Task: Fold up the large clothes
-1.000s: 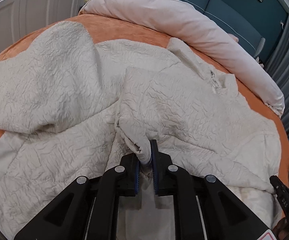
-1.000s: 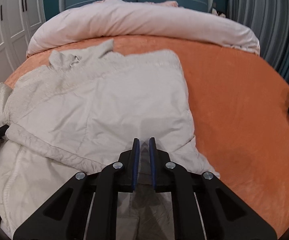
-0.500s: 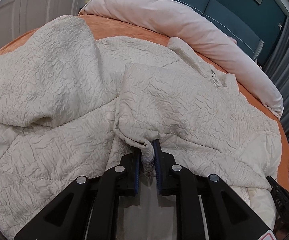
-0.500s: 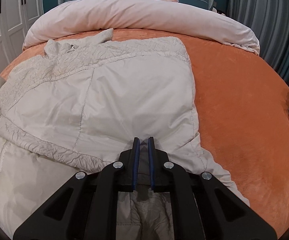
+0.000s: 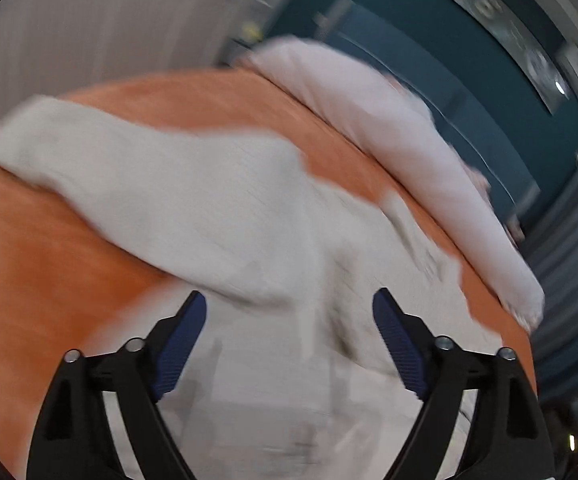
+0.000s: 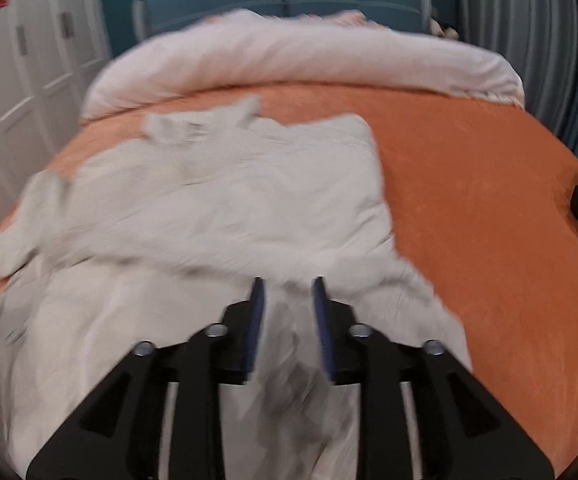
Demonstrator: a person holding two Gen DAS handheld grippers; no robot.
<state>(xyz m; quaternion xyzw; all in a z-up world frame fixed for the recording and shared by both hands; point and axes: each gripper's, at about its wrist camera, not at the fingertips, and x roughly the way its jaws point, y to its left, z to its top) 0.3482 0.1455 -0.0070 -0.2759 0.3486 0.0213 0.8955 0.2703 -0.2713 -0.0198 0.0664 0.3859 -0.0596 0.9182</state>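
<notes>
Your left gripper [image 5: 289, 324] has just been opening — its jaws stand wide apart, nothing between them. Below lies the cream quilted padded jacket [image 6: 229, 208], spread over the near left part of the orange bed cover [image 6: 489, 200]. It looks soft, puffy and light — pinch hems or cuffs. Your right gripper [image 6: 287, 300] has just been opening too: partly spread, pressing nothing.

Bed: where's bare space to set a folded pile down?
Free: the orange sheet right of the jacket, up to the rolled duvet; also a strip left of the jacket's spread sleeve. Crowded: the middle, under the jacket.
</notes>
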